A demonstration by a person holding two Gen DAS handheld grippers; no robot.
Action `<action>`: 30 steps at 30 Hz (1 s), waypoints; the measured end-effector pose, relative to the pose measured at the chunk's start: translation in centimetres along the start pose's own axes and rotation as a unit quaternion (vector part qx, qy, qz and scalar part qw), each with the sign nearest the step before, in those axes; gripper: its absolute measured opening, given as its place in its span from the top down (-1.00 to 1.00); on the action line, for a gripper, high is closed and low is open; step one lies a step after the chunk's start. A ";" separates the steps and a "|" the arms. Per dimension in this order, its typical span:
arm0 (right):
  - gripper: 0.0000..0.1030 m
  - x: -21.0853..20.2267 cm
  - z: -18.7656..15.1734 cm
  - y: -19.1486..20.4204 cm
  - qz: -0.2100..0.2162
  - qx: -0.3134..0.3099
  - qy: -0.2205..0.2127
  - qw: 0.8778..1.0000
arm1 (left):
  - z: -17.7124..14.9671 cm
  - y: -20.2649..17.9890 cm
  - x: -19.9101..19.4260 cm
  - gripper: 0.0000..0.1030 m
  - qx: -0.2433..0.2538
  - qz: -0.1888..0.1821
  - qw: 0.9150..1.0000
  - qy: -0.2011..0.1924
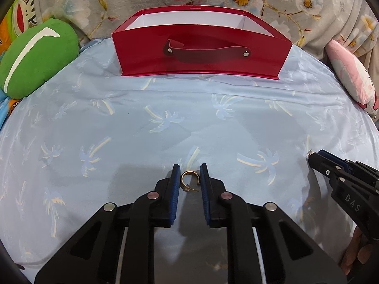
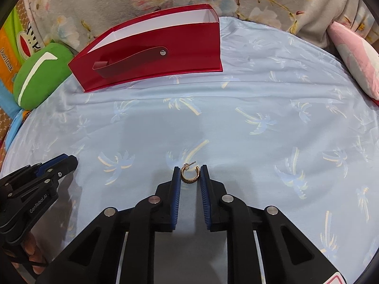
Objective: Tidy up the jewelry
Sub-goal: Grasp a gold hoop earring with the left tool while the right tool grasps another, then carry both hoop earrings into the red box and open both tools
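Gold hoop earrings sit pinched one apiece in the left gripper [image 1: 189, 172] and right gripper [image 2: 190, 174], near the bed's [image 1: 94, 99] front edge, and either earring [image 1: 189, 180] could squirt off its curve before reaching the red box [image 1: 201, 47].

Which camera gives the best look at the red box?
The left wrist view: the red box sits centred and square-on, showing its whole front, strap handle and white inside. The right wrist view shows it off to the left, at an angle.
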State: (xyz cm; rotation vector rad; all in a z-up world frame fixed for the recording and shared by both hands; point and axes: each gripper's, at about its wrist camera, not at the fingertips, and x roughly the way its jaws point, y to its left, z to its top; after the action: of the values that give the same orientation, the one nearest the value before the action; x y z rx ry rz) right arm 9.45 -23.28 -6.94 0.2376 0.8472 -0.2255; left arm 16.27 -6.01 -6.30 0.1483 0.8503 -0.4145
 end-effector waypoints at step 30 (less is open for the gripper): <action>0.70 -8.5 4.2 1.8 0.052 -0.024 -0.109 0.992 | 2.9 1.7 -8.2 0.69 -0.018 -0.020 0.997 -0.079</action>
State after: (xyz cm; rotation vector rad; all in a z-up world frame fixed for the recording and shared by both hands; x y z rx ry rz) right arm 7.51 -21.95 2.38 0.2075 0.6210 -0.1310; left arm 14.20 -2.87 1.71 0.0648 0.7056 -0.4416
